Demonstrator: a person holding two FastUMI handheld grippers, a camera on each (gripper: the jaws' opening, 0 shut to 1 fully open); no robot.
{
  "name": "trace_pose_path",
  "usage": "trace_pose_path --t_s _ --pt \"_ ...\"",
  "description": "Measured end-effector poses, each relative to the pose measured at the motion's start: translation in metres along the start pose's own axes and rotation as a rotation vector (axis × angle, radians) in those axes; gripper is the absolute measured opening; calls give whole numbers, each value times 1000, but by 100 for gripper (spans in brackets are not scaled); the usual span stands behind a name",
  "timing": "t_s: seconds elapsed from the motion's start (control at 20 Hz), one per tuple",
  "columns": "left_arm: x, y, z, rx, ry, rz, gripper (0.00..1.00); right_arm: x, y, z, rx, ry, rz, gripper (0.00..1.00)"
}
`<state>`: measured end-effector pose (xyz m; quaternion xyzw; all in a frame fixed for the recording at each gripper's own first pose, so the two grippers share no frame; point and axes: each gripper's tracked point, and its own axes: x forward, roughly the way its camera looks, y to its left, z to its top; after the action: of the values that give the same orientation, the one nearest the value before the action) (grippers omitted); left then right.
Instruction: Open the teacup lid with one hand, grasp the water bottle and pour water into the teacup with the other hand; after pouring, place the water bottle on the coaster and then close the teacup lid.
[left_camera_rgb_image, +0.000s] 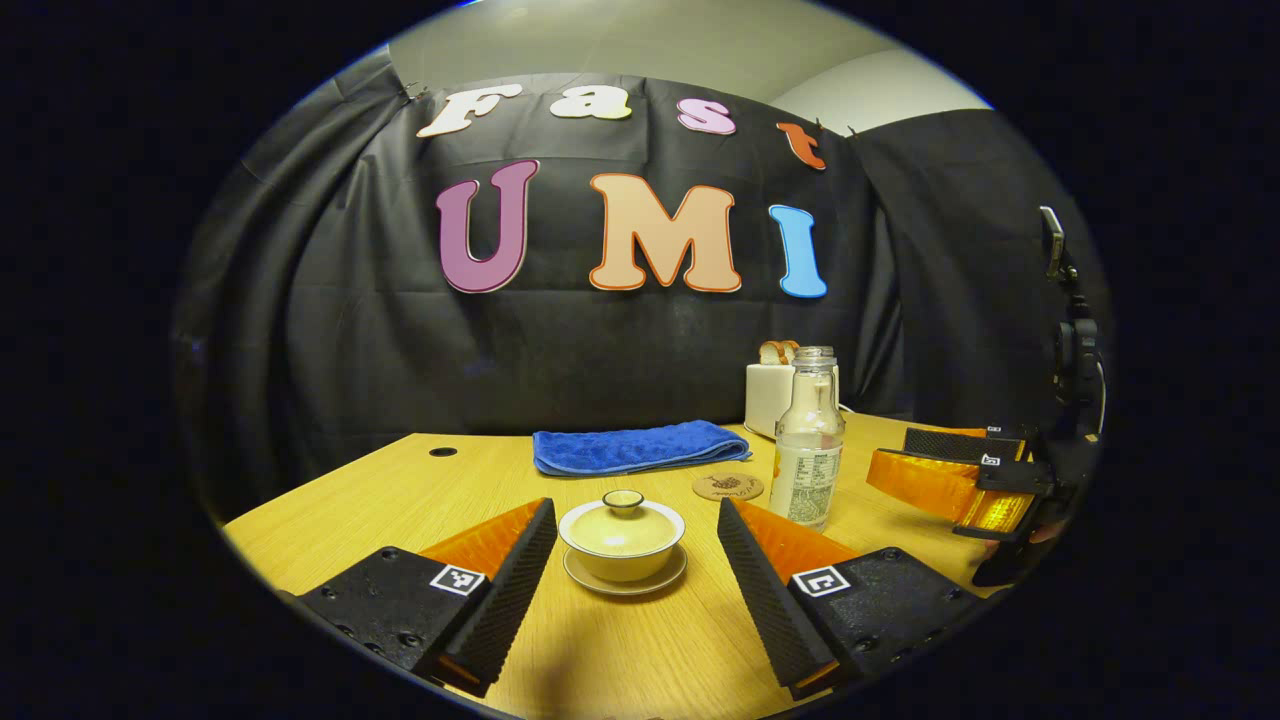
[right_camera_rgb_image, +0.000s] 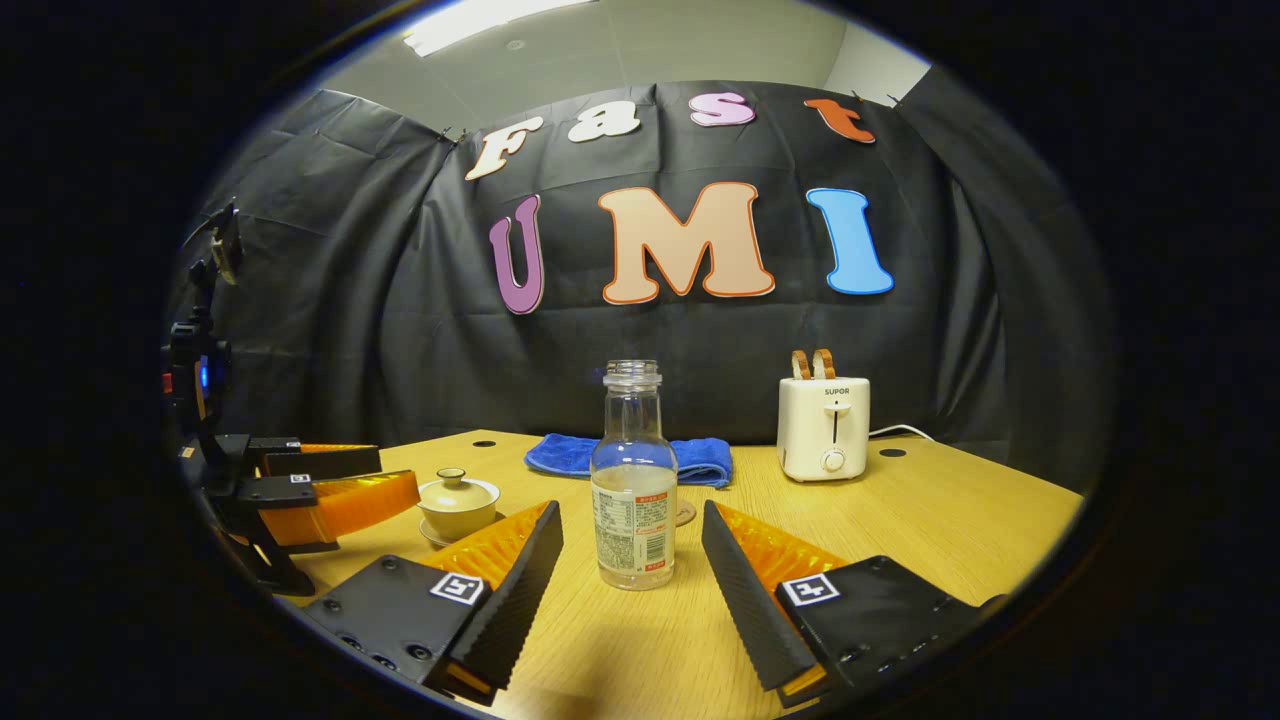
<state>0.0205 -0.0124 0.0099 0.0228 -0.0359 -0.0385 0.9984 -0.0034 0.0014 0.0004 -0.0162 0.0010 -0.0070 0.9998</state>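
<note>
Black cloth closes off the back of the booth behind a pale wooden table (left_camera_rgb_image: 420, 500), and I have both tools staged low over its near edge. I hold the left gripper (left_camera_rgb_image: 636, 548) with its ribbed black-and-orange fingers spread wide and empty, the small cream lidded teacup on its saucer (left_camera_rgb_image: 622, 540) centred in the gap but untouched; this alignment suits a straight advance onto the knobbed cream lid (left_camera_rgb_image: 622, 508), which is still seated. I hold the right gripper (right_camera_rgb_image: 632, 565) equally wide and empty, framing the clear uncapped water bottle with a printed label (right_camera_rgb_image: 634, 480), which stands upright and about a third full just ahead of the fingertips. In my judgement neither grasp has begun. The round brown coaster (left_camera_rgb_image: 727, 487) lies flat just behind the bottle, left bare because it is the bottle's set-down spot. A folded blue towel (left_camera_rgb_image: 640, 447) and a white two-slot toaster (right_camera_rgb_image: 824, 428) sit farther back, well apart from the working area.
</note>
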Motion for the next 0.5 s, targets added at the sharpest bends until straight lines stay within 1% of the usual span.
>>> trace_pose_path --t_s 0.05,0.1,0.2,0.25,0.3,0.35,0.5 --pt "5 2 -1 -3 6 4 95 0 -1 -1 1 2 1 87" --pt "11 8 -1 -4 3 18 95 0 0 -1 1 2 1 95" --pt "24 13 -2 -2 9 27 95 0 -1 0 0 2 1 95" --pt "31 12 -3 -1 15 19 95 0 0 0 0 0 3 88" --pt "39 14 -4 4 20 17 91 0 0 -1 0 0 4 95" --pt "45 15 -6 7 31 14 90 0 0 -2 0 0 7 87" --pt "56 13 -14 3 76 -13 88 1 0 -1 0 0 13 87"
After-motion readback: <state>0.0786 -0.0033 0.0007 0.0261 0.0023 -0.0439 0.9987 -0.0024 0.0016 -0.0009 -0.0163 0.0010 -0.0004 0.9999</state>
